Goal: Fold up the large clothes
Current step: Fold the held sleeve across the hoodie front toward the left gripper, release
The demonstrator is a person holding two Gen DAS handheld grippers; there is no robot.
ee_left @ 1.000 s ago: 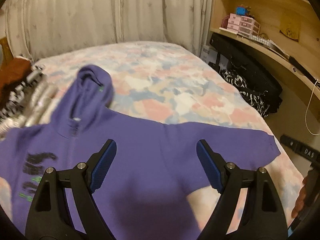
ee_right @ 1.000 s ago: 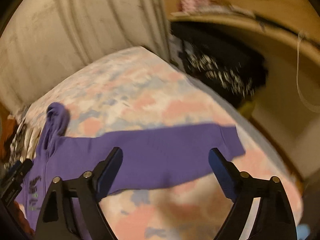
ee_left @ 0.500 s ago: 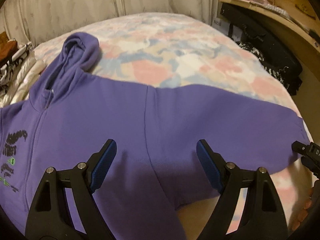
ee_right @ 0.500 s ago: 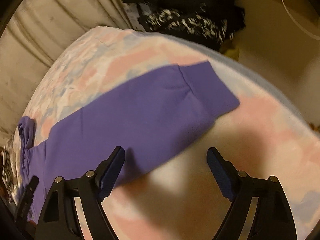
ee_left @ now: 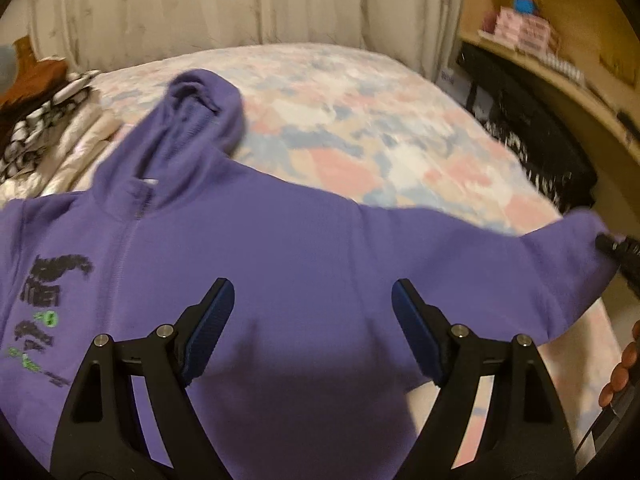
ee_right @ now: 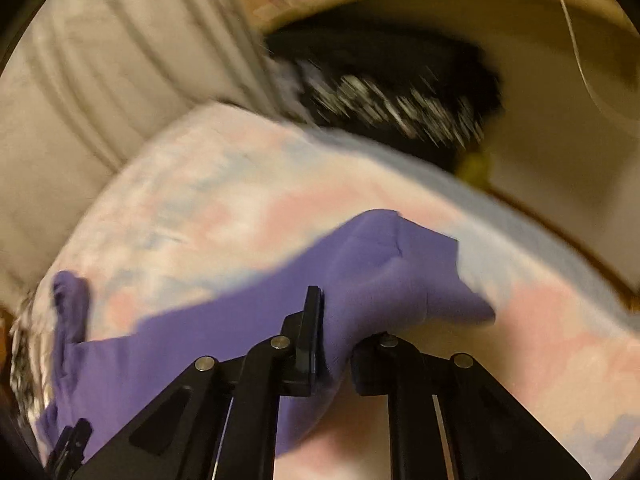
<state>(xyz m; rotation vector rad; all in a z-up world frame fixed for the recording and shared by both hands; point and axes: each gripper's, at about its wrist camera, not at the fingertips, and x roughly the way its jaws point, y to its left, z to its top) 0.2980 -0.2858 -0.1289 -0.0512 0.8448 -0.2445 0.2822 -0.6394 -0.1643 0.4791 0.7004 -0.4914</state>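
Observation:
A purple zip hoodie (ee_left: 280,248) lies face up on the bed, hood (ee_left: 200,100) toward the curtain, black and green print on its chest. My left gripper (ee_left: 312,292) hovers open over the chest and shoulder, nothing between its blue pads. The right sleeve (ee_right: 400,264) stretches toward the bed's right edge. My right gripper (ee_right: 336,320) is shut on that sleeve close to the cuff, with cloth bunched up between the jaws and hiding one fingertip. In the left wrist view the right gripper (ee_left: 618,246) shows at the sleeve's end.
The bed (ee_left: 360,120) has a pastel patchwork cover. Folded clothes (ee_left: 48,120) are piled at its far left. A black bag (ee_left: 532,140) sits beside the bed under a wooden shelf (ee_left: 560,60). Curtains (ee_left: 200,8) hang behind. A hand's fingers (ee_left: 624,360) show at the right.
The right gripper's jaws, wide apart before, have shut on the sleeve near its cuff and bunched the cloth. The left gripper stayed open while shifting over the hoodie.

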